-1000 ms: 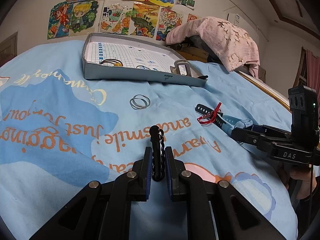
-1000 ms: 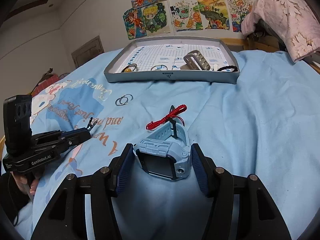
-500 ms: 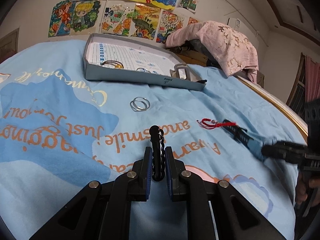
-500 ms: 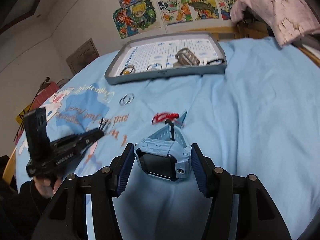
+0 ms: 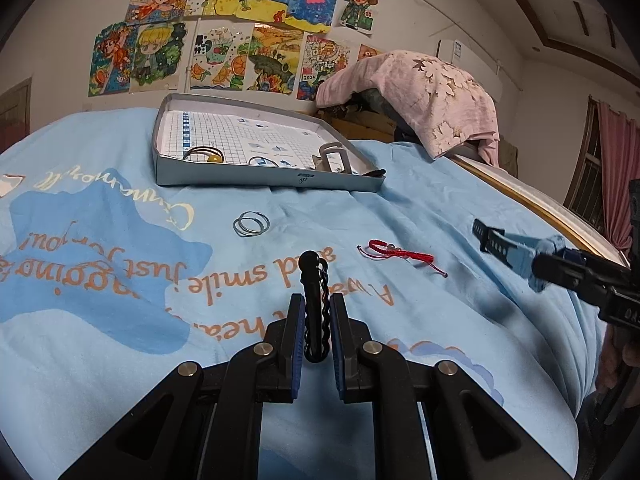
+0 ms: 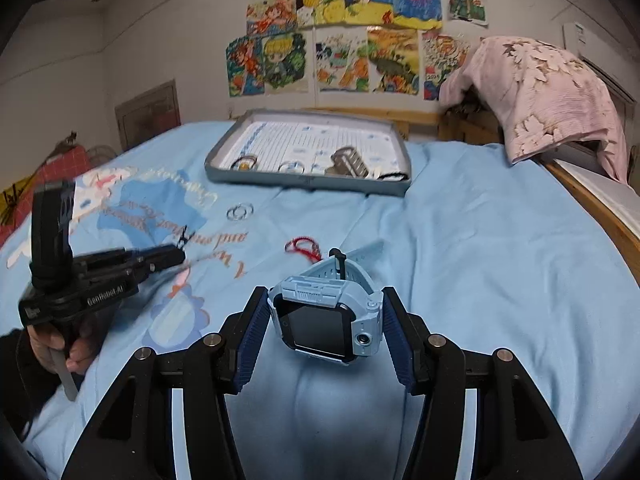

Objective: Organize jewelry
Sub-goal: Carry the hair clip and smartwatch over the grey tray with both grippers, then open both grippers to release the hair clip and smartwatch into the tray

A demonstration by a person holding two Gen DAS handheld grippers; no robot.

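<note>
My left gripper [image 5: 316, 312] is shut on a black hair clip [image 5: 314, 292] and holds it above the blue bedspread. My right gripper [image 6: 326, 320] is shut on a light-blue smartwatch [image 6: 324, 320], lifted off the bed; the watch also shows at the right of the left wrist view [image 5: 516, 246]. A red string bracelet [image 5: 400, 255] and a pair of silver rings [image 5: 251, 224] lie on the bedspread. The grey tray [image 5: 240, 178] at the back holds a bangle with a yellow bead [image 5: 208, 154], a ring [image 5: 262, 160] and a grey clasp [image 5: 334, 158].
A pink cloth [image 5: 424, 96] drapes over things at the back right. A wooden bed edge [image 6: 592, 196] runs along the right. Drawings hang on the wall [image 5: 224, 28] behind the tray.
My right gripper has lifted the smartwatch off the bed and drawn it back to the right, leaving the red bracelet lying alone. My left gripper has barely moved.
</note>
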